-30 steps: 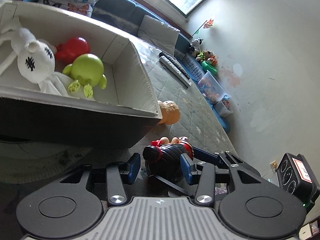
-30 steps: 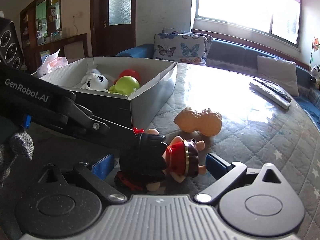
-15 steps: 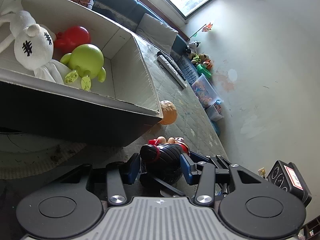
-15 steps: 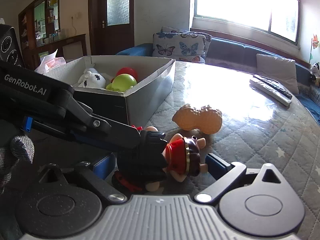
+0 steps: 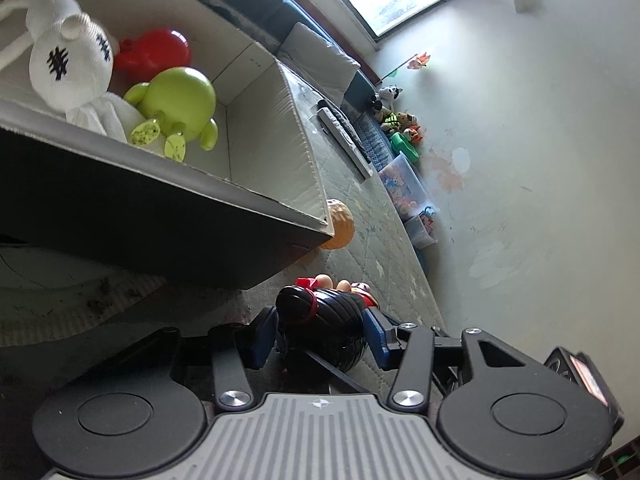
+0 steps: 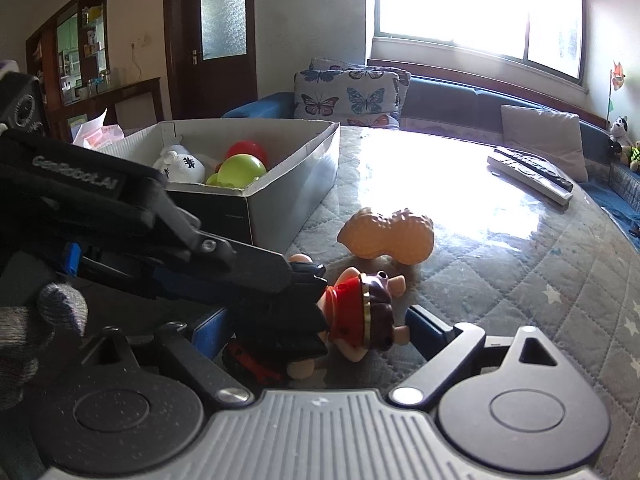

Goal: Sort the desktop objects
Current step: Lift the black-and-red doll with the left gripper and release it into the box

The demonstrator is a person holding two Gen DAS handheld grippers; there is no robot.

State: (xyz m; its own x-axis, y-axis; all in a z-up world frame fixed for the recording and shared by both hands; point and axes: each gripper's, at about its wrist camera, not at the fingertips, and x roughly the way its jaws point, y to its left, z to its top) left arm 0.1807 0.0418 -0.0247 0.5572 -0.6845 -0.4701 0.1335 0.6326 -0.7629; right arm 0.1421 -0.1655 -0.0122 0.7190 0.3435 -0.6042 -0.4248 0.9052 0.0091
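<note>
A small doll with black hair, red top and brown skirt [image 6: 360, 308] lies on the quilted table cover, close to the corner of the grey cardboard box [image 6: 292, 200]. My left gripper [image 5: 320, 338] has its blue pads on either side of the doll's black head [image 5: 320, 320]. Its jaws are opening and a thin gap shows at the left pad. My right gripper [image 6: 316, 332] straddles the doll lengthwise. Its jaws are closing, with the pads just short of the head and feet. A left gripper finger [image 6: 240, 260] hides part of the hair.
The box [image 5: 160, 176] holds a white knitted toy [image 5: 68, 64], a green toy [image 5: 176, 100] and a red one [image 5: 156, 52]. An orange peanut toy [image 6: 386, 234] lies just beyond the doll. Remotes [image 6: 528, 178] rest at the far right. A gloved hand [image 6: 40, 320] shows at the left.
The left view has rolled and the box fills more of it. The left pads have parted slightly around the doll's head. The right pads have drawn inward. The doll stays on the table.
</note>
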